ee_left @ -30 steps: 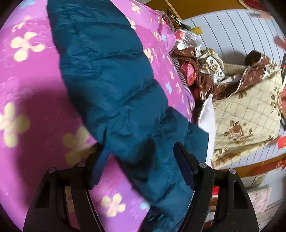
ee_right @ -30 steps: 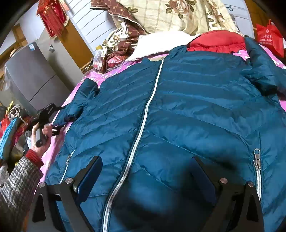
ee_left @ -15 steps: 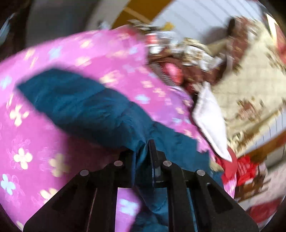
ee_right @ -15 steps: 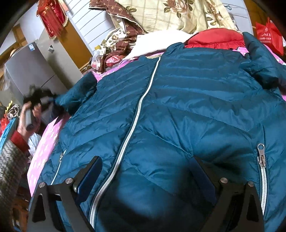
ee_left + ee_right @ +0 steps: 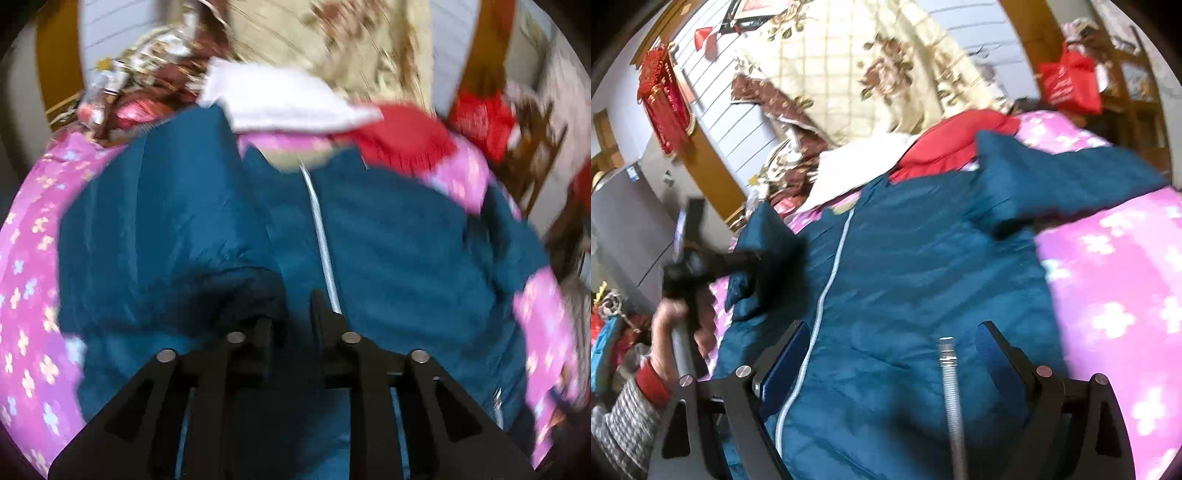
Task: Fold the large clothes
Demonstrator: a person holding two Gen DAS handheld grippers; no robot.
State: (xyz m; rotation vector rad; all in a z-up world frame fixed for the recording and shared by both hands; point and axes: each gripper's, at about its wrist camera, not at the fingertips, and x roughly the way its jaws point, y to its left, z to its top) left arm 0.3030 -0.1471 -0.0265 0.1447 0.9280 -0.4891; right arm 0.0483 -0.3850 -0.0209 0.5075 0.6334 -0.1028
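A teal quilted jacket (image 5: 916, 266) lies zipped and face up on a pink flowered bedspread (image 5: 1115, 280); it also shows in the left wrist view (image 5: 399, 251). My left gripper (image 5: 295, 317) is shut on the jacket's left sleeve (image 5: 177, 236) and carries it over the jacket front, beside the white zip (image 5: 325, 251). From the right wrist view the left gripper (image 5: 753, 258) holds the sleeve (image 5: 764, 236) lifted. My right gripper (image 5: 890, 347) is open above the jacket's lower front. The right sleeve (image 5: 1063, 181) lies spread out.
A red garment (image 5: 945, 144) and a white pillow (image 5: 857, 166) lie at the bed's head. A cream floral quilt (image 5: 849, 59) is piled behind them. A red bag (image 5: 1071, 85) hangs on wooden furniture at right. A grey cabinet (image 5: 624, 218) stands at left.
My left gripper closed on the sleeve, then swung it up and inward over the jacket front. My right gripper shifted right along the jacket's lower part and stayed open.
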